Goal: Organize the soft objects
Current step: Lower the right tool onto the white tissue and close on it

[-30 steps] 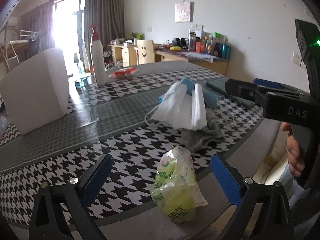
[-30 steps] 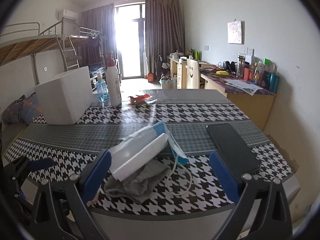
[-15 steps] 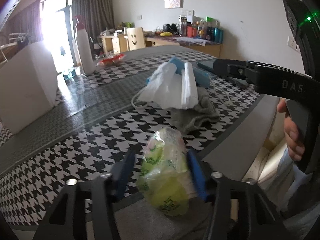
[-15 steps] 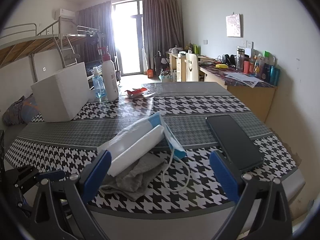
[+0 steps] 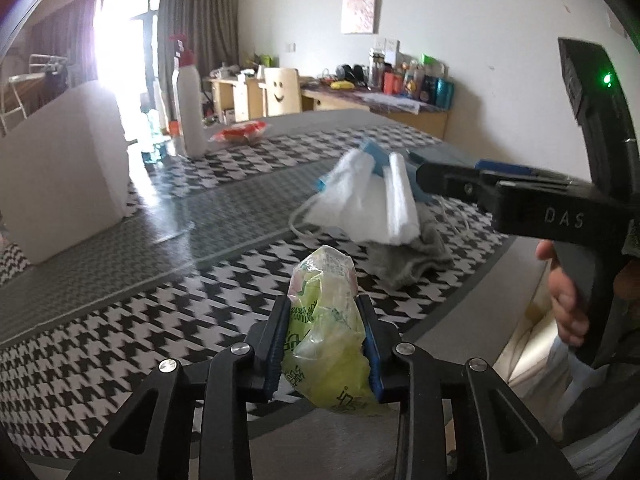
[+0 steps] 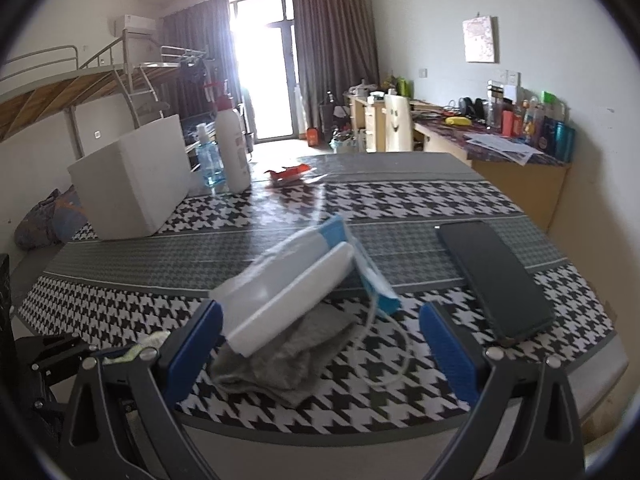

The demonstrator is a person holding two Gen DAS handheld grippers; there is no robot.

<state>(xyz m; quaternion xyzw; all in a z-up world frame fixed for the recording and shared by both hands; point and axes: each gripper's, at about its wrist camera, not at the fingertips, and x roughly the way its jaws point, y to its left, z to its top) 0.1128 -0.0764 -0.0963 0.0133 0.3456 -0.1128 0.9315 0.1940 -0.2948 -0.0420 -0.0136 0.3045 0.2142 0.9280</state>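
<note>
- The green plastic packet (image 5: pixel 326 328) sits pinched between the two pads of the left gripper (image 5: pixel 323 344), above the near edge of the houndstooth table (image 5: pixel 120 320). Whether it rests on the cloth or is lifted just clear cannot be told.
- Its long axis runs away from the camera; the crumpled top points toward the far side of the table, the fuller yellow-green end hangs nearest the camera.
- The step in hand appears to be the pick-up of this packet; the next move likely calls for carrying it to wherever the soft things are gathered, with light pressure, since the thin film may slip or tear.
- Farther and to the right lies the pile: a white face mask (image 5: pixel 360 204) and a rolled white piece (image 6: pixel 288 296) on a grey cloth (image 6: pixel 280 364).
- The right gripper (image 6: pixel 316 344) hovers over the near end of that pile, jaws spread wide, holding nothing.
- A dark phone (image 6: pixel 496 276) lies right of the pile; a white box (image 6: pixel 128 184) stands far left.
</note>
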